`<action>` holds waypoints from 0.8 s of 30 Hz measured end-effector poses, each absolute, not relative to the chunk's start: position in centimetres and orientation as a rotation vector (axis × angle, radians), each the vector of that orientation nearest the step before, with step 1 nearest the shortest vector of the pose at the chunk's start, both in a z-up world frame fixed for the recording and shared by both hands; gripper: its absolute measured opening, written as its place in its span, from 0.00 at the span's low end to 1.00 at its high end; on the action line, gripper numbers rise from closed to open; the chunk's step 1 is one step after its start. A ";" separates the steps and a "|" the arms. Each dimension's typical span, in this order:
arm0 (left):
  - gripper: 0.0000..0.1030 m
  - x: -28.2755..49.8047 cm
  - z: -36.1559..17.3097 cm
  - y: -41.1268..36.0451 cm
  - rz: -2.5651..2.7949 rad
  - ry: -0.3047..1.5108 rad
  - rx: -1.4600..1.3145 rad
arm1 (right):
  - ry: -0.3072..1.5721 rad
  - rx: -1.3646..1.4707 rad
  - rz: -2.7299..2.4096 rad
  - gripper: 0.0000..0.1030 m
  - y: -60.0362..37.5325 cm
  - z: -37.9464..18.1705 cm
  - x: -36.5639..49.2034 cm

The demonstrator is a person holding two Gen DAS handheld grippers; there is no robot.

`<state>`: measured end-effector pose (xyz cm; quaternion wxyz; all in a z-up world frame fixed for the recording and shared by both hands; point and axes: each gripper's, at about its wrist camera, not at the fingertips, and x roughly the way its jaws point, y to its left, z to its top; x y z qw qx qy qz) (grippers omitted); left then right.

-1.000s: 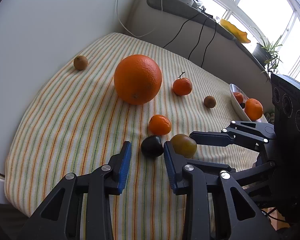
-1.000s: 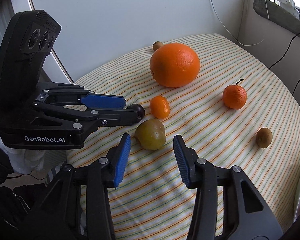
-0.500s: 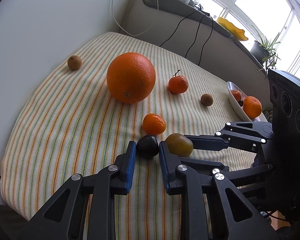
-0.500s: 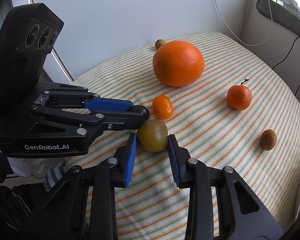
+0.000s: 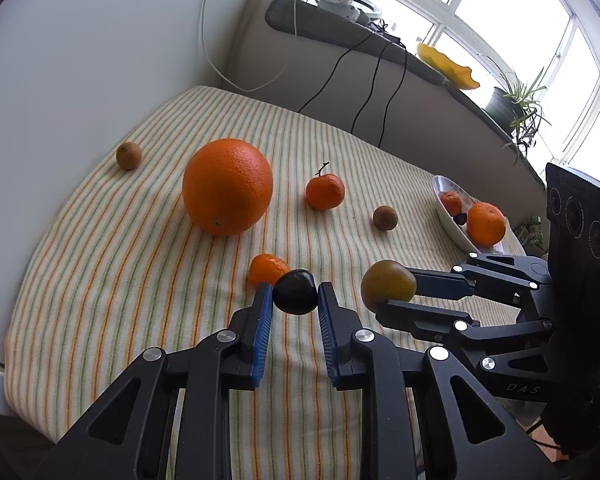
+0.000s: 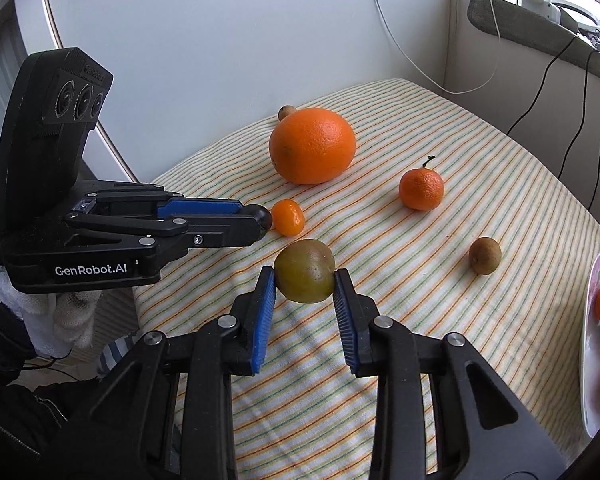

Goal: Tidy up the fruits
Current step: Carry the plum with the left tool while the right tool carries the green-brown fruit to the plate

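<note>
Two fruits are in your grip at once. Your left gripper (image 5: 293,300) has its blue-padded jaws clamped on the small dark purple plum-like fruit (image 5: 295,292), which sits just in front of the small oval orange kumquat-like fruit (image 5: 266,268) on the striped cloth-covered surface (image 5: 100,272). Your right gripper (image 6: 304,280) has its jaws pressed on either side of the round olive-green fruit (image 6: 305,270); from the left wrist view that fruit appears clear of the cloth, though you cannot tell this for certain. Both sets of jaws have just been closing, each with its fruit between the pads.

Farther back on the cloth stands the large round orange (image 5: 227,186), with a small brown round fruit (image 5: 129,155) near the wall beyond it. To the right of the orange lie a stemmed tangerine (image 5: 325,191) and a second small brown fruit (image 5: 385,217), well apart from each other. At the right edge of the surface sits the white shallow dish (image 5: 448,220), holding two orange citrus fruits and a small dark one. Your gloved hand (image 6: 56,316) shows under the left gripper.
</note>
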<state>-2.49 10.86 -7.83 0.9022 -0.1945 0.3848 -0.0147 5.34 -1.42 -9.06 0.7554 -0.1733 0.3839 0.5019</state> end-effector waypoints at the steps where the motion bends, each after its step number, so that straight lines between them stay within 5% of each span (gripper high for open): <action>1: 0.21 -2.3 -7.7 10.6 -0.038 0.793 -0.400 | 0.833 -0.368 1.081 0.30 -1.9 -8.9 5.4; 24: 0.21 4.2 -4.4 2.0 -0.257 0.738 -0.313 | 0.774 -0.140 0.770 0.30 -16.3 -5.4 9.6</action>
